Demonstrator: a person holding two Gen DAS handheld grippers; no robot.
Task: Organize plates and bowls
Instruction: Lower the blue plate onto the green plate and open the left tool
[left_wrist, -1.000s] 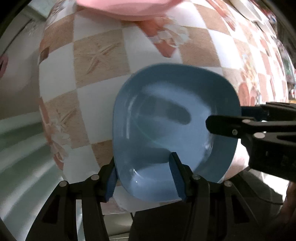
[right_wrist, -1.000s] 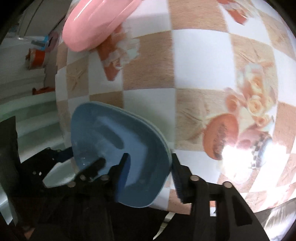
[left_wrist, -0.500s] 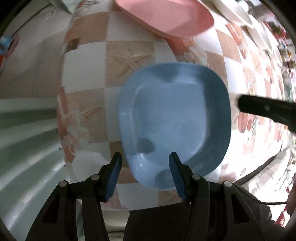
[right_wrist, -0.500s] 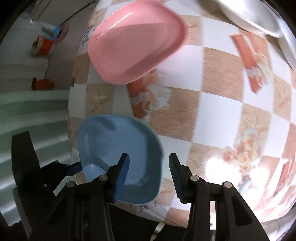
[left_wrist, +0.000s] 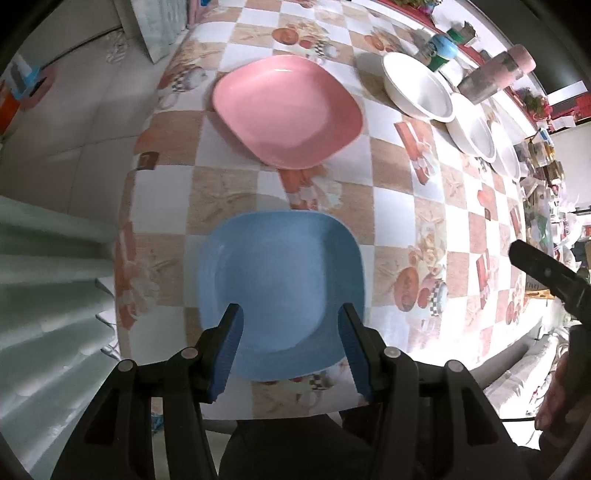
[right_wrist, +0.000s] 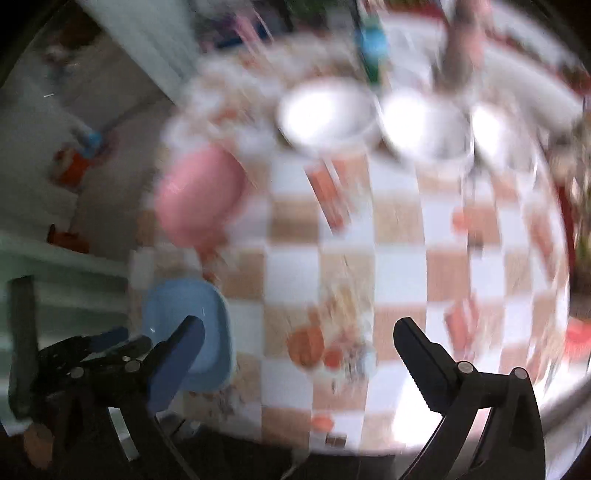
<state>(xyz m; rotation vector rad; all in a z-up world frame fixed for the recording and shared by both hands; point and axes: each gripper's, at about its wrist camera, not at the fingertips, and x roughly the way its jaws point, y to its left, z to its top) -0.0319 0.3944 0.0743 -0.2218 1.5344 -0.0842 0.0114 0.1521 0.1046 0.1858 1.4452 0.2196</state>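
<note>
lying flat on the checkered table (left_wrist: 399, 177), blue plate (left_wrist: 280, 280) under gaping left jaws; right jaws spread wide.

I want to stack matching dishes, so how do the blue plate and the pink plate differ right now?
The blue plate is blue and lies at the near table edge, between the fingers of the open left gripper; the pink plate is pink and lies farther in, with no gripper near it. In the left wrist view the blue one sits squarely and the pink one is turned. Both are shallow, rounded-square plates lying flat on the checkered tablecloth.
</note>
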